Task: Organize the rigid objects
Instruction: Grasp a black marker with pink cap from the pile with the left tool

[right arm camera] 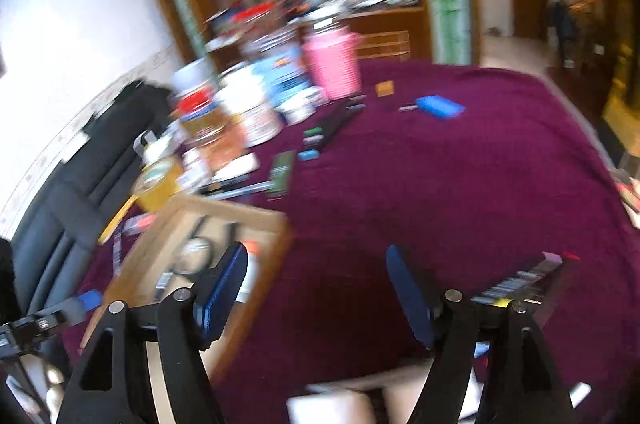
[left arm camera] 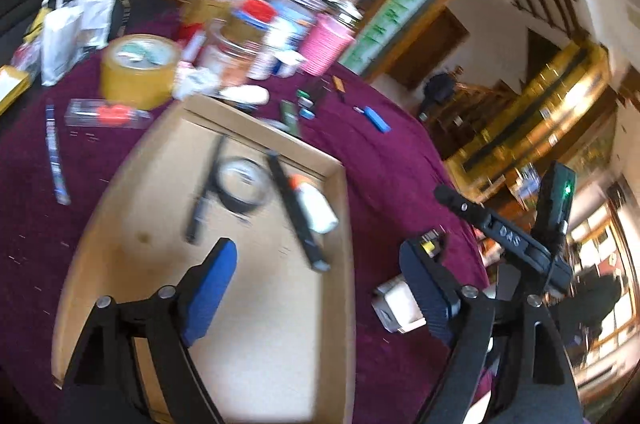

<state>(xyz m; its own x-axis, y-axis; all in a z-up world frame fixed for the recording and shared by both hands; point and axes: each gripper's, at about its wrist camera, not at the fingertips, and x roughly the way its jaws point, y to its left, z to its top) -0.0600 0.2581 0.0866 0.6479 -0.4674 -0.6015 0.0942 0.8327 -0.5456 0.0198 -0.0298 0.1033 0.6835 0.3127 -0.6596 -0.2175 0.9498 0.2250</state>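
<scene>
Left gripper (left arm camera: 320, 280) jaws wide, empty, over shallow brown cardboard tray (left arm camera: 344, 224) on maroon-cloth desk (left arm camera: 400, 164). Tray holds black pen (left arm camera: 204, 192), black tape ring (left arm camera: 240, 188), white glue bottle (left arm camera: 316, 206). Right gripper (right arm camera: 316, 288) jaws wide, empty. Only left view shows yellow tape roll (left arm camera: 138, 70) clearly.

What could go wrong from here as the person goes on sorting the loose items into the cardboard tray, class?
1. Both views are blurred, so the left gripper and right gripper, both open and empty, may misjudge a reach.
2. The jars beside the pink basket stand crowded; an arm going for the blue box beyond could topple one.
3. The white bottle in the cardboard tray looks round and might roll if the tray is nudged.
</scene>
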